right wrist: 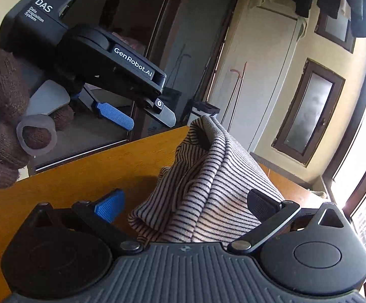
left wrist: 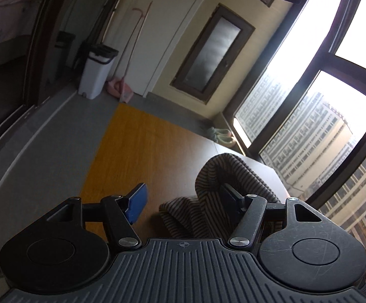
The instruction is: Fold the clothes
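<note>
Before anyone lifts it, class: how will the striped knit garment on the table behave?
The striped garment will probably flop: it already lies bunched in soft folds. It looks light, a thin knit. It shouldn't slide much on the wooden table, though one pinch may lift only a layer.

Strong daylight is admitted through the blown-out window point(left wrist: 309, 80). The foreground is left dim. Straight lines are bent by fisheye distortion.

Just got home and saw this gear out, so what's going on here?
A person holding a two-finger gripper in each hand is working on a striped garment bunched up on a wooden table. The left gripper and right gripper are both open around the cloth. Nothing looks folded yet.
</note>
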`<state>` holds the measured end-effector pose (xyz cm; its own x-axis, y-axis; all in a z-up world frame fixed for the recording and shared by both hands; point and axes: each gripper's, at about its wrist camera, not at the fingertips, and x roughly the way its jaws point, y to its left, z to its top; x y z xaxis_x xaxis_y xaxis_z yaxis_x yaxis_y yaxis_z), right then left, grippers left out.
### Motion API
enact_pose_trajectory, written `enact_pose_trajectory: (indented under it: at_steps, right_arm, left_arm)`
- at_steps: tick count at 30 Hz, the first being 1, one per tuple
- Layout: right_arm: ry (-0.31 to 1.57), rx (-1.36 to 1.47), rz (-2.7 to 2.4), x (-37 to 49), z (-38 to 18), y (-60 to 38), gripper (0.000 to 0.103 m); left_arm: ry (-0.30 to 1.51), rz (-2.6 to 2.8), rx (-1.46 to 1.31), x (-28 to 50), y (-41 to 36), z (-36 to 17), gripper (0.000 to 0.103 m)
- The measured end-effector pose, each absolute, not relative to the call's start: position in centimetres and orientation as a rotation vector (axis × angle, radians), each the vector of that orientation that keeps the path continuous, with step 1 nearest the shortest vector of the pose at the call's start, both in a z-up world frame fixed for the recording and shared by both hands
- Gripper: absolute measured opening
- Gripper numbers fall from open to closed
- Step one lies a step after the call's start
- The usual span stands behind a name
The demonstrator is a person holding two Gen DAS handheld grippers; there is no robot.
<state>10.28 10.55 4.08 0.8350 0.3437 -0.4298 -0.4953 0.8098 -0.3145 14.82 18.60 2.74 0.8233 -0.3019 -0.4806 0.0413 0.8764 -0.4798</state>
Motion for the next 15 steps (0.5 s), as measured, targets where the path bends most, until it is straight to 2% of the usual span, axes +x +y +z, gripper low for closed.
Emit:
enact_pose_trajectory:
  at_steps: [3, 4, 5, 6, 8, 11, 15]
  right_arm:
    - [0.358, -0.528, 0.432, 11.5, 3.1, 11.5, 0.101]
    - [0.364, -0.567, 0.448, 11.7, 2.9, 11.2, 0.089]
    - [0.364, -0.586, 0.465, 11.6, 3.1, 10.4, 0.068]
    - [0.363, -0.605, 0.483, 11.6, 3.3, 9.7, 0.061]
    - [0.368, -0.627, 0.500, 11.5, 4.1, 8.2, 0.036]
    - [0.354, -0.609, 0.478, 11.6, 6.7, 5.3, 0.030]
    - [0.291, -0.710, 0.429, 12.4, 9.5, 3.5, 0.028]
  left_arm:
    - [0.580, -0.227, -0.491, 14.1, 19.0, 2.4, 0.073]
    - [0.579, -0.238, -0.498, 14.0, 19.0, 2.3, 0.073]
    - [0.579, -0.252, -0.502, 14.0, 18.9, 2.1, 0.073]
    - [0.579, -0.270, -0.504, 13.9, 18.8, 2.0, 0.073]
    - [0.578, -0.306, -0.508, 13.9, 18.7, 1.7, 0.073]
    - [0.572, -0.393, -0.486, 14.0, 17.5, 1.6, 0.072]
    - [0.579, -0.572, -0.399, 14.6, 13.8, 1.9, 0.074]
